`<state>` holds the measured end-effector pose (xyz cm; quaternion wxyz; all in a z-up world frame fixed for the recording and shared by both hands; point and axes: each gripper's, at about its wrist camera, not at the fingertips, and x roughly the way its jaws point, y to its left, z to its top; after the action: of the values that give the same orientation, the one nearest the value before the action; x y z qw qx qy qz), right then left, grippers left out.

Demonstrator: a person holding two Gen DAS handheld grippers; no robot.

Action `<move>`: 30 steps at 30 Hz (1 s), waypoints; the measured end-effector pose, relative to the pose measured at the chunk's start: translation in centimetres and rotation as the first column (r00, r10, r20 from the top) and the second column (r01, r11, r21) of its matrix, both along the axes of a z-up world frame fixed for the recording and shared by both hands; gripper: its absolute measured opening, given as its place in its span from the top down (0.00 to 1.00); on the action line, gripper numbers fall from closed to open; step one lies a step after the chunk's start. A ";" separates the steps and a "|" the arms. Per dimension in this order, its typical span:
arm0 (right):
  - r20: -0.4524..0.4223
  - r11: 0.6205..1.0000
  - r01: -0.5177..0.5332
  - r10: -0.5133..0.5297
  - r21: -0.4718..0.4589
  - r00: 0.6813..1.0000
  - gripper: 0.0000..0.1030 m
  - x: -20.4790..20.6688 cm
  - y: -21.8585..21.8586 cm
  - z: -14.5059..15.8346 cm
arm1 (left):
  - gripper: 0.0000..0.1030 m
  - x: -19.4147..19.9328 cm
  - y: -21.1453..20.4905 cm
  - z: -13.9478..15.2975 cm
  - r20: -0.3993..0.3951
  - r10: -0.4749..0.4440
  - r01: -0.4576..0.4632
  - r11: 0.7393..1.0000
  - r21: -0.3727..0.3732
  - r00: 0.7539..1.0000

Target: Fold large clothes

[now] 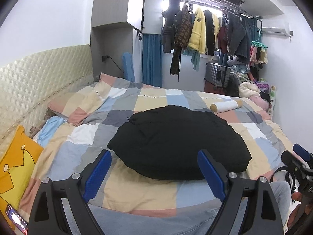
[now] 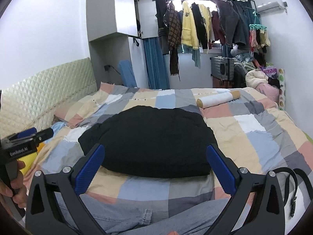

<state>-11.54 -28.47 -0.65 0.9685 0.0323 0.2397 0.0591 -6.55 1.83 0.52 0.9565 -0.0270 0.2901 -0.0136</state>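
left gripper (image 1: 154,165): fingers wide, holding nothing | right gripper (image 2: 154,159): fingers wide, holding nothing | black garment (image 1: 176,141), folded, lies mid-bed just ahead of both | checked quilt (image 1: 156,193) under it | white roll (image 1: 227,105) beyond, apart | black belt (image 2: 293,186) near right edge | yellow cushion (image 1: 17,168) at left.

Open quilt is lying on every side of the folded black garment (image 1: 180,143) — bare patchwork bed (image 1: 140,192) in front and to the right. Pillows (image 1: 82,101) are crowding the left, and a rolled bolster (image 1: 227,105) is sitting just beyond the garment's far right corner.
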 end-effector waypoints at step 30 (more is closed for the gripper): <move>-0.040 0.999 0.033 -0.033 0.010 0.999 0.00 0.9 0.3 -1.0 | 0.13 0.7 -0.6 -1.3 -0.065 -0.026 0.025 1.000 -0.013 0.998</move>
<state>-10.60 -28.13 -1.61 0.9642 0.0424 0.2580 0.0436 -5.86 1.19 -0.83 0.9461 -0.0294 0.3215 -0.0267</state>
